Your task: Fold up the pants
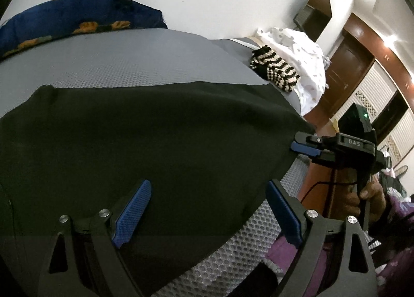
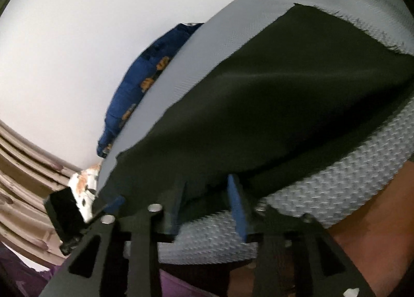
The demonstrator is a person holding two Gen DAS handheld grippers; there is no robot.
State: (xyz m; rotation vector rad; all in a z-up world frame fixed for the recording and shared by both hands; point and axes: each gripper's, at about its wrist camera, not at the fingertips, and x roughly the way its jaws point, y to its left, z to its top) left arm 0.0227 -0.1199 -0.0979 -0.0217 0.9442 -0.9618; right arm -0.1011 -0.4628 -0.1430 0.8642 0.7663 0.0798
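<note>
The black pants lie spread flat on a grey mesh mattress. My left gripper is open over the pants' near edge, its blue pads apart, with nothing between them. My right gripper shows in the left wrist view at the pants' right edge; its blue pads look close together at the cloth. In the blurred right wrist view the pants fill the middle and my right gripper has its fingers at the cloth's near edge; the grip is unclear.
A blue pillow with orange print lies at the far edge by the white wall. A black-and-cream striped knit and white cloth sit at the mattress's right end. Wooden doors and wardrobe stand beyond. Curtains hang at left.
</note>
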